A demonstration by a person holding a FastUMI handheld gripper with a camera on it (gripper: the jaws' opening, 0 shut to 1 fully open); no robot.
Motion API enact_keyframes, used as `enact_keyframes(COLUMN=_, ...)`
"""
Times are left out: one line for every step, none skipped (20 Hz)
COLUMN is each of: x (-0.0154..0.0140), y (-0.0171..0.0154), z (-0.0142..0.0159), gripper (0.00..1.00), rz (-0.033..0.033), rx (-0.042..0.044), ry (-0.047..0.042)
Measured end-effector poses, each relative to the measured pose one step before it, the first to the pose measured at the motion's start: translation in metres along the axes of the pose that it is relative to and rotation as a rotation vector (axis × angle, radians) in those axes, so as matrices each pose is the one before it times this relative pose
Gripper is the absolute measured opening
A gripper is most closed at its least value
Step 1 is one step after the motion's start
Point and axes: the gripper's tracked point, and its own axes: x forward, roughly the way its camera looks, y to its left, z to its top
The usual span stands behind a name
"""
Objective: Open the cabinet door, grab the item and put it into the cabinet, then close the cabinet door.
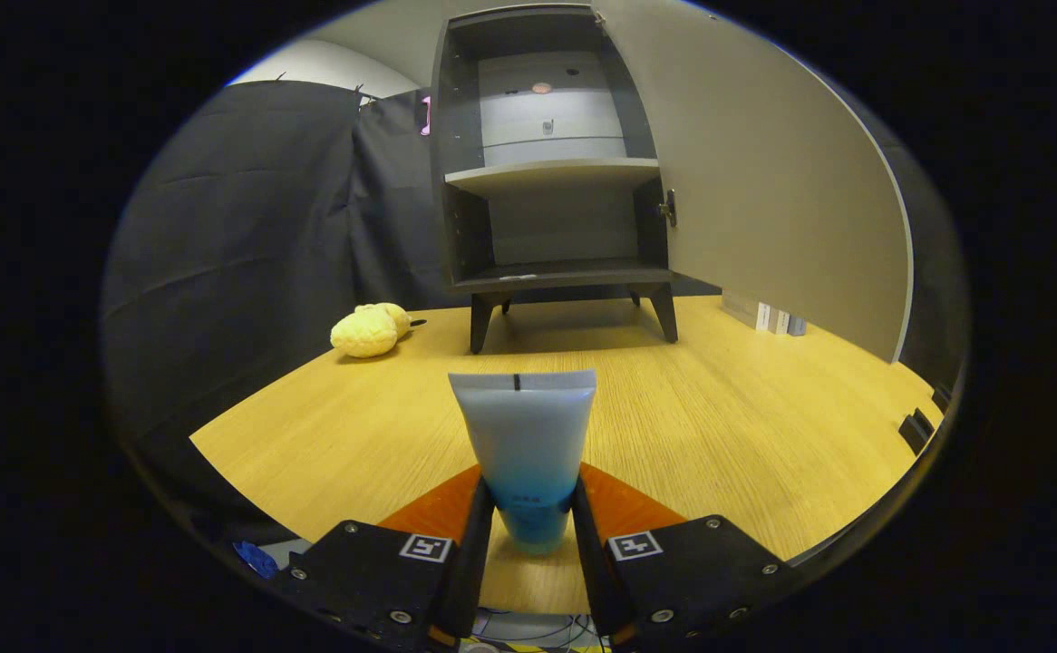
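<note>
**Tube Grasped, Cabinet Open**

The gripper (528,535) clamps the tube (525,453) between both fingers, crimped end pointing ahead. Well beyond the fingers stands the cabinet (551,172), door (764,181) swung open, shelves bare. Remaining: place the tube inside, release, close the door.
</note>
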Motion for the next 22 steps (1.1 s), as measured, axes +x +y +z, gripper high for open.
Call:
enact_keyframes(x=-0.00338, y=0.00112, z=0.01061, gripper=0.48, rz=0.00212, rx=-0.00104, ry=-0.00388)
enact_keyframes(x=-0.00040, y=0.00075, z=0.01186, gripper=0.48, rz=0.00014, rx=-0.00261, ry=-0.00471)
enact_keyframes(x=-0.00137, y=0.00142, z=0.01479, gripper=0.48, rz=0.00331, rx=-0.00217, ry=-0.00641)
enact_keyframes(x=-0.00037, y=0.00186, z=0.01709, gripper=0.48, rz=0.00292, rx=-0.00426, ry=-0.00840)
enact_keyframes(x=-0.00012, y=0.00217, z=0.01840, gripper=0.48, rz=0.00275, rx=-0.00605, ry=-0.01053)
enact_keyframes(x=0.00044, y=0.00177, z=0.01988, gripper=0.48, rz=0.00234, rx=-0.00715, ry=-0.01044)
enact_keyframes(x=0.00117, y=0.00138, z=0.02024, gripper=0.48, rz=0.00125, rx=-0.01494, ry=-0.01167)
enact_keyframes(x=0.00053, y=0.00061, z=0.01889, gripper=0.48, rz=0.00007, rx=-0.01289, ry=-0.01234)
enact_keyframes(x=0.00119, y=0.00059, z=0.01985, gripper=0.48, rz=0.00094, rx=-0.00335, ry=-0.01017)
enact_keyframes(x=0.00288, y=0.00337, z=0.01741, gripper=0.48, rz=0.00701, rx=0.00153, ry=-0.00649)
enact_keyframes(x=0.00390, y=0.00156, z=0.01572, gripper=0.48, rz=0.00074, rx=-0.00514, ry=0.00094)
enact_keyframes(x=0.00647, y=-0.00042, z=0.01336, gripper=0.48, rz=-0.00133, rx=-0.01825, ry=0.00372)
enact_keyframes(x=0.00547, y=-0.00092, z=0.01359, gripper=0.48, rz=0.00132, rx=-0.02076, ry=0.00124)
enact_keyframes(x=0.00592, y=0.00020, z=0.01364, gripper=0.48, rz=0.00024, rx=-0.01852, ry=-0.00175)
enact_keyframes(x=0.00719, y=-0.00067, z=0.01412, gripper=0.48, rz=0.00286, rx=-0.00400, ry=-0.00463)
enact_keyframes(x=0.01041, y=0.00058, z=0.01214, gripper=0.48, rz=0.00521, rx=0.00400, ry=0.00099)
enact_keyframes(x=0.01040, y=-0.00252, z=0.01218, gripper=0.48, rz=-0.00414, rx=0.00482, ry=0.00077)
enact_keyframes(x=0.01117, y=-0.00202, z=0.01307, gripper=0.48, rz=-0.00164, rx=0.00421, ry=-0.00165)
enact_keyframes(x=0.01194, y=-0.00100, z=0.01522, gripper=0.48, rz=0.00077, rx=0.00224, ry=-0.00964)
enact_keyframes(x=0.01081, y=-0.00197, z=0.01482, gripper=0.48, rz=-0.00087, rx=-0.00630, ry=-0.01410)
enact_keyframes(x=0.01442, y=-0.00180, z=0.01499, gripper=0.48, rz=0.00119, rx=-0.01272, ry=-0.01428)
enact_keyframes(x=0.01229, y=-0.00113, z=0.01301, gripper=0.48, rz=0.00863, rx=-0.01104, ry=-0.01185)
